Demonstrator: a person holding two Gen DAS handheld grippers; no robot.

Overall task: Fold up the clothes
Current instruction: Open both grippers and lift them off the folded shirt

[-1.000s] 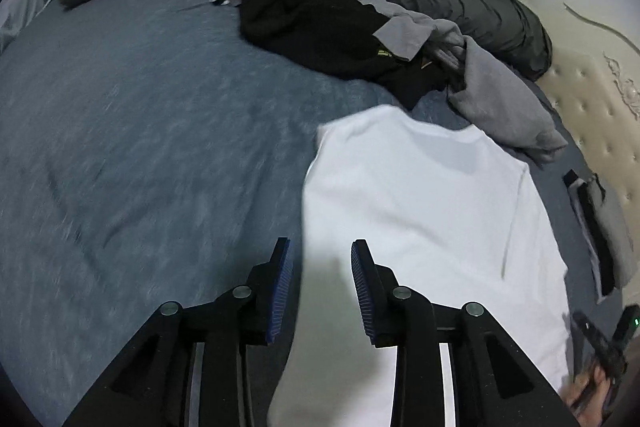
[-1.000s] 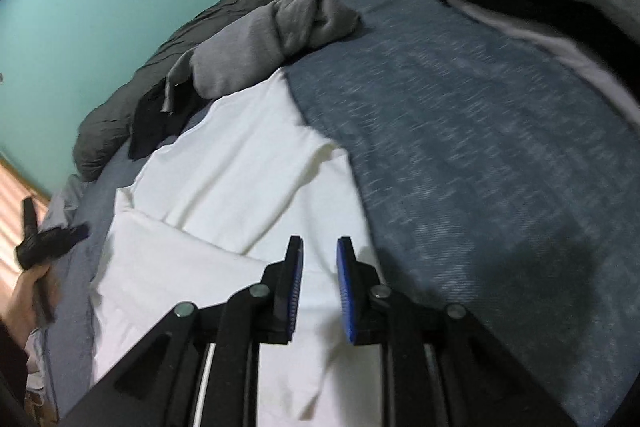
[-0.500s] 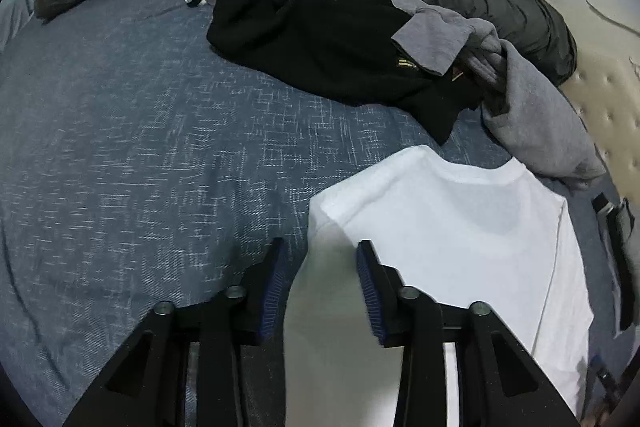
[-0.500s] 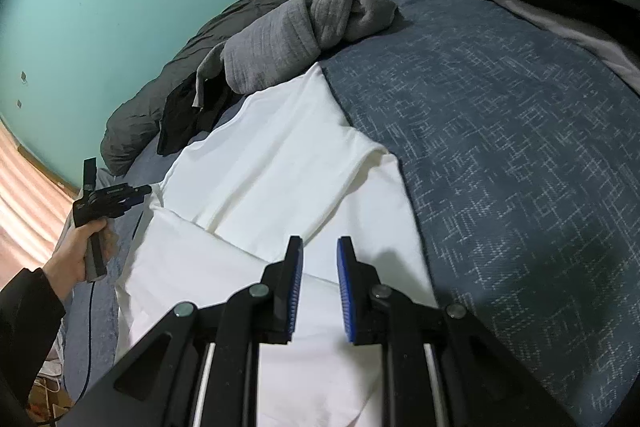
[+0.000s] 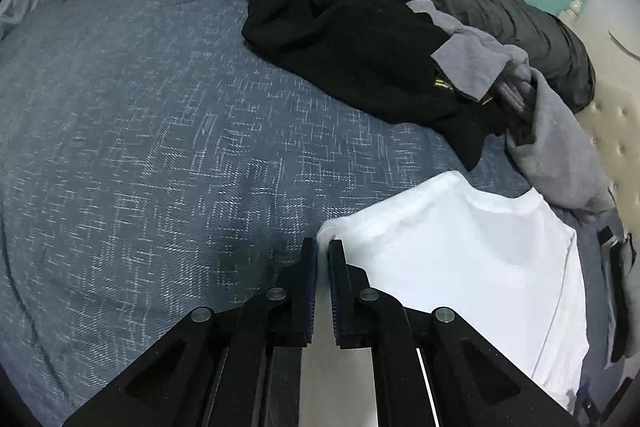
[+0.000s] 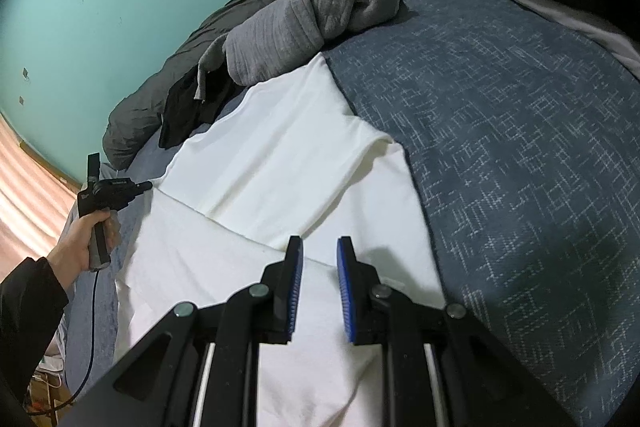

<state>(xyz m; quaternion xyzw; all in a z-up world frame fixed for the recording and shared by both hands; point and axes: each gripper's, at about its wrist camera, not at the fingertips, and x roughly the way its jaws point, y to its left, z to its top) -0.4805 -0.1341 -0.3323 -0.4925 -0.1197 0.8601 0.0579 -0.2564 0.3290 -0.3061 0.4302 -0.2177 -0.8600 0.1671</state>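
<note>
Two grippers on one white shirt (image 5: 460, 251), spread flat on the bed (image 5: 140, 167).
Left gripper (image 5: 323, 247) has just closed, pinching the shirt's corner; right gripper (image 6: 319, 247) hovers slightly spread, empty. Step: fold grasp. Next, probably carry the corner across.

— What am I looking at on the rig itself?

— I'm seeing the left gripper (image 5: 323, 247): two matte black angular plastic fingers with triangular cut-outs, each showing round silver screws, and dark blue ribbed pads (image 5: 310, 291) lining their inner faces.

— And the other one?

— I'm finding the right gripper (image 6: 319, 247) built the same, its pads (image 6: 347, 303) showing a brighter blue, with bright metal rails running underneath. The person's left hand (image 6: 82, 241) is coming out of a black sleeve (image 6: 28, 311), and a thin dark cable (image 6: 91, 331) is trailing below the handle.
</note>
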